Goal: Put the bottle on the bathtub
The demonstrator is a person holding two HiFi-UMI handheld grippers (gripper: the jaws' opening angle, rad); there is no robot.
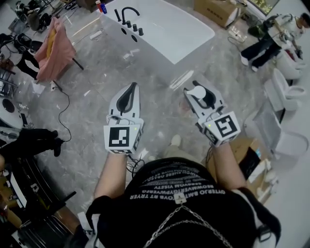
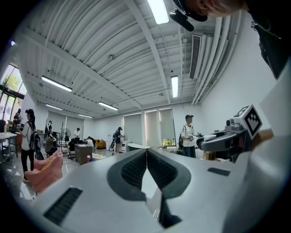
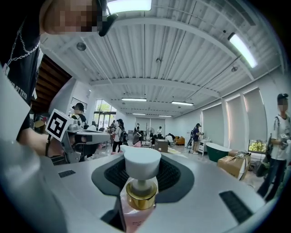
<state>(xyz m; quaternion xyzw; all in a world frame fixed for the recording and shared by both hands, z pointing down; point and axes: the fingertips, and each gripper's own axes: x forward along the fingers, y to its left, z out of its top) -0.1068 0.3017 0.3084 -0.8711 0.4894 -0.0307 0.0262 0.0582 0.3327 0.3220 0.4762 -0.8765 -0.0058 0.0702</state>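
Observation:
My right gripper (image 1: 200, 92) is shut on a pink pump bottle (image 3: 137, 200) with a white pump head (image 1: 197, 91) and a gold collar; the bottle stands upright between the jaws in the right gripper view. My left gripper (image 1: 129, 93) is shut with nothing between its jaws, and in the left gripper view its pads (image 2: 136, 168) meet. Both grippers are held over the grey marble floor, tilted upward. The white bathtub (image 1: 164, 26) with a black faucet (image 1: 130, 14) lies ahead at the top of the head view, well apart from both grippers.
A pink cloth (image 1: 54, 46) hangs on a rack at the left, with a cable across the floor. Cardboard boxes (image 1: 215, 10) stand behind the tub. White toilets (image 1: 286, 92) line the right side. Several people stand far off in the hall.

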